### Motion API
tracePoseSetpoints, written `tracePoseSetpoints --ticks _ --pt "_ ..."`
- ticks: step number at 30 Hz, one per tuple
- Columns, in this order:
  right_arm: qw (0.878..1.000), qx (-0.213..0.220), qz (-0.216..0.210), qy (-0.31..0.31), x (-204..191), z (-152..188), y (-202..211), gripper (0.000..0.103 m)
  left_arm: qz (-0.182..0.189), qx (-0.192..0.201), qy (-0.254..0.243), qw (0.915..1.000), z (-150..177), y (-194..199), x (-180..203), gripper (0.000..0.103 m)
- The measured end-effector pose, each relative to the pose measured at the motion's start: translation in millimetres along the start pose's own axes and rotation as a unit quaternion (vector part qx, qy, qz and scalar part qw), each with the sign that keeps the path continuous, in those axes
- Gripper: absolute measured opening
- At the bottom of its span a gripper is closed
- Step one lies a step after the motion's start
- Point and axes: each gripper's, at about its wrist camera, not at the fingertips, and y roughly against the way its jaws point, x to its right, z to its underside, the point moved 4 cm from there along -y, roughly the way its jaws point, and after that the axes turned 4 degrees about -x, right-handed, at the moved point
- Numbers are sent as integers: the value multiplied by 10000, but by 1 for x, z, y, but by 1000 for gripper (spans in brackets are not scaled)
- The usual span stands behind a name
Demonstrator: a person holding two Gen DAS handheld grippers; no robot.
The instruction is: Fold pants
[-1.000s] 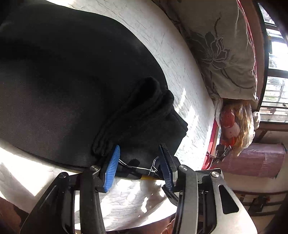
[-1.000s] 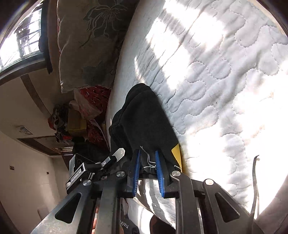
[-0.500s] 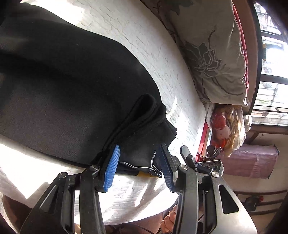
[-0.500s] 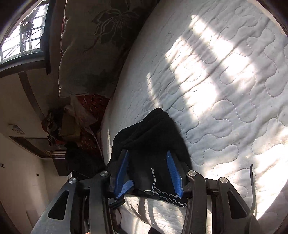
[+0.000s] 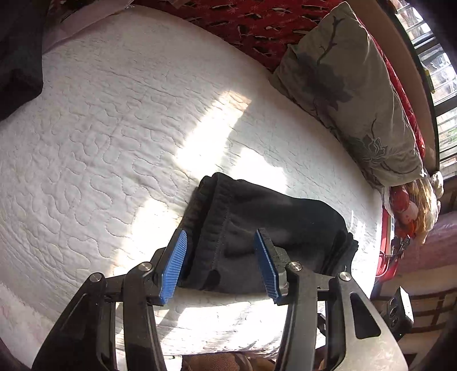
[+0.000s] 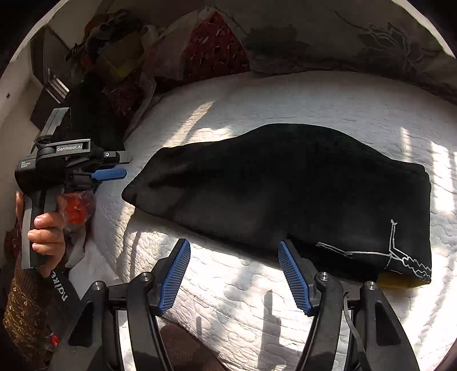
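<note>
The black pants (image 6: 285, 188) lie folded into a compact bundle on the white quilted mattress (image 6: 228, 285), with a white embroidered line and a yellow tag at their right end. In the left wrist view the pants (image 5: 262, 222) lie just beyond my left gripper (image 5: 222, 265), which is open and holds nothing. My right gripper (image 6: 235, 274) is open and empty above the mattress, just in front of the bundle. The left gripper also shows in the right wrist view (image 6: 111, 168), held in a hand to the left of the pants.
A grey floral pillow (image 5: 351, 94) lies along the far side of the bed, with red patterned bedding (image 5: 251, 25) behind it. A window (image 5: 437, 71) is at the right. Clutter and bags (image 6: 120, 57) sit beyond the mattress's left end.
Both grippers have let go of the pants and drawn back. The right gripper went from shut to open. The folded bundle now rests on the mattress.
</note>
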Motion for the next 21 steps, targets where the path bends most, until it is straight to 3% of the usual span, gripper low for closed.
tracePoseSetpoints --ticks 4,9,12,16,19,21 --pt "9942 134 524 929 -49 18 -23 68 475 -481 -127 9976 -20 -19 -14 48" --pt "9918 58 791 1006 -63 18 -45 68 -112 -943 -553 9939 -38 -46 -22 48" --pt "9923 91 813 931 -66 15 -51 68 224 -1102 -793 9905 -43 -48 -20 48" --pt "9924 152 899 826 -77 6 -60 68 692 -1336 -996 9836 -51 -61 -9 74" --pt "9928 146 922 746 -77 4 -63 68 852 -1484 -1174 9782 -52 -70 1 84" --pt "9917 187 1006 781 -79 3 -63 68 894 -1576 -1270 9752 -53 -72 5 86"
